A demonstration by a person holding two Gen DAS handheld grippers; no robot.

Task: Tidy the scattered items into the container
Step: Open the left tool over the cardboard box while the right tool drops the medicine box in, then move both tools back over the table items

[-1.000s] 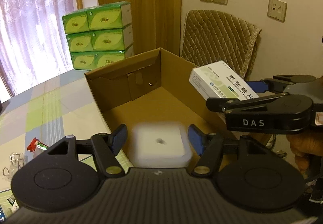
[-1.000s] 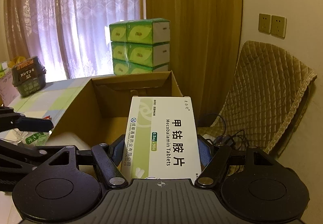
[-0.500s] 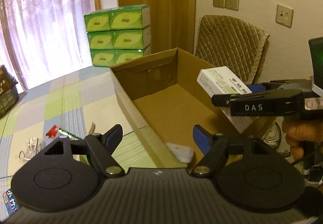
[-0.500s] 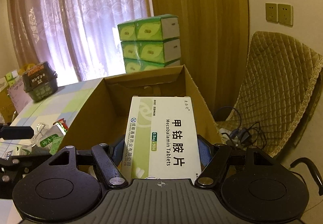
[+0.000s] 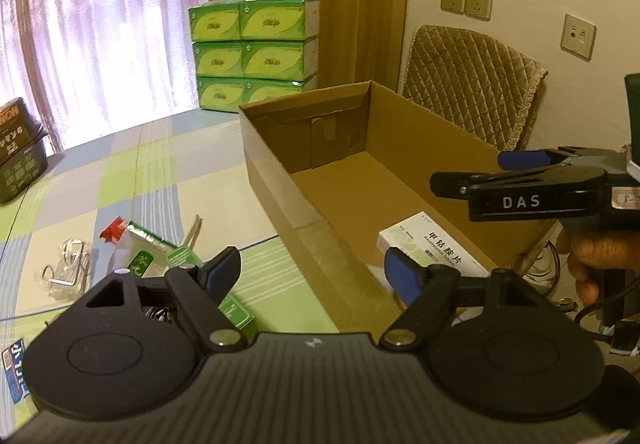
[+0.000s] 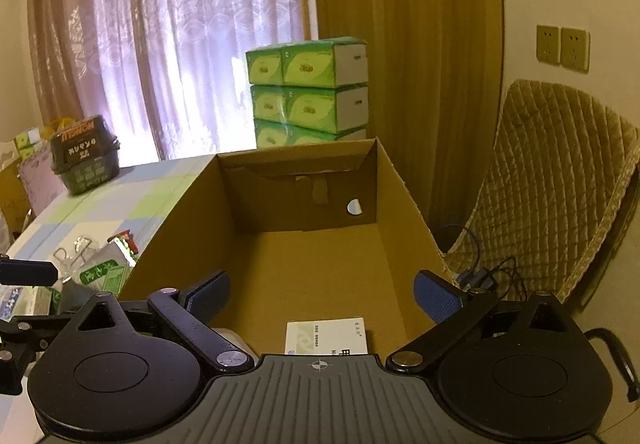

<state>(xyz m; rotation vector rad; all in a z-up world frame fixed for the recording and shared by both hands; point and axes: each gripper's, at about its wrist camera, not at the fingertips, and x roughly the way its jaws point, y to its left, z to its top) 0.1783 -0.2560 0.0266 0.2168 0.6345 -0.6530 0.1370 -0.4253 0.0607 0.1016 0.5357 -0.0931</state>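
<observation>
An open cardboard box (image 5: 280,180) (image 6: 188,212) stands on the checked tablecloth. Inside it, on the floor, lies a white-and-green medicine box (image 5: 432,244) (image 6: 326,336), with a white item (image 6: 236,338) beside it. My right gripper (image 6: 322,294) (image 5: 466,170) hovers open over the cardboard box, nothing between its fingers. My left gripper (image 5: 312,270) is open and empty, straddling the box's near left wall. On the cloth to the left lie a green packet (image 5: 160,256) (image 6: 100,272), a red-tipped wrapper (image 5: 114,230), clear clips (image 5: 68,268) and metal tweezers (image 5: 194,232).
Stacked green tissue packs (image 5: 256,52) stand behind the box. A quilted chair (image 5: 472,84) is to its right, with cables (image 6: 480,276) on the floor. A dark basket (image 6: 84,156) sits at the table's far left, before the curtains.
My right gripper opened and let go of the medicine box, which now lies in the cardboard box. My left gripper drew back and left, from over the box to its near wall.
</observation>
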